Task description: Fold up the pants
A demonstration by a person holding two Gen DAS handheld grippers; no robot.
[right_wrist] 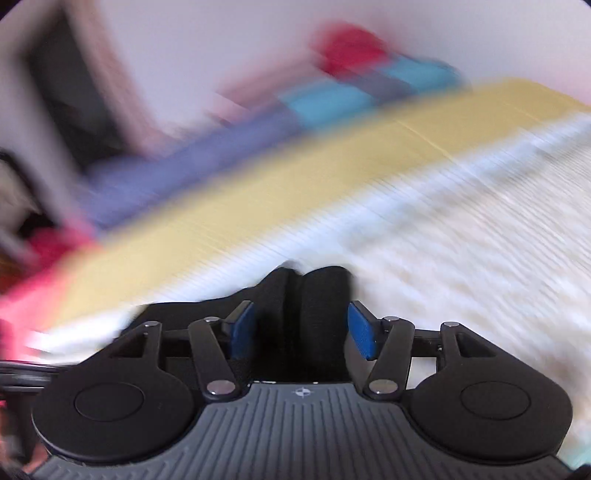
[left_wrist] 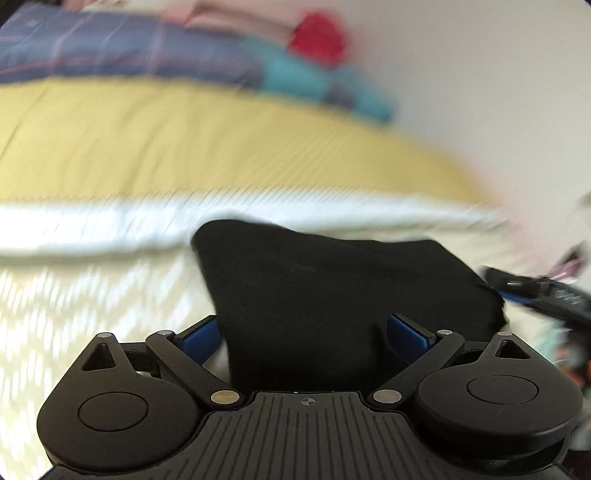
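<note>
The left gripper (left_wrist: 308,332) grips a bunched mass of the black pants (left_wrist: 332,280), the cloth filling the gap between its blue pads (left_wrist: 201,338). The right gripper (right_wrist: 301,332) likewise has a ridge of the same dark fabric standing between its pads (right_wrist: 360,334); whether they press on it cannot be told through the blur. The garment hangs up off a pale patterned bedspread (left_wrist: 85,295), and carrying both held edges level and together should lay the fold square. Beyond lie a yellow blanket (left_wrist: 184,147), a blue plaid cover (left_wrist: 110,51) and red and teal items (left_wrist: 317,35) along the wall, well apart from the work. Nothing blocks the fold.
</note>
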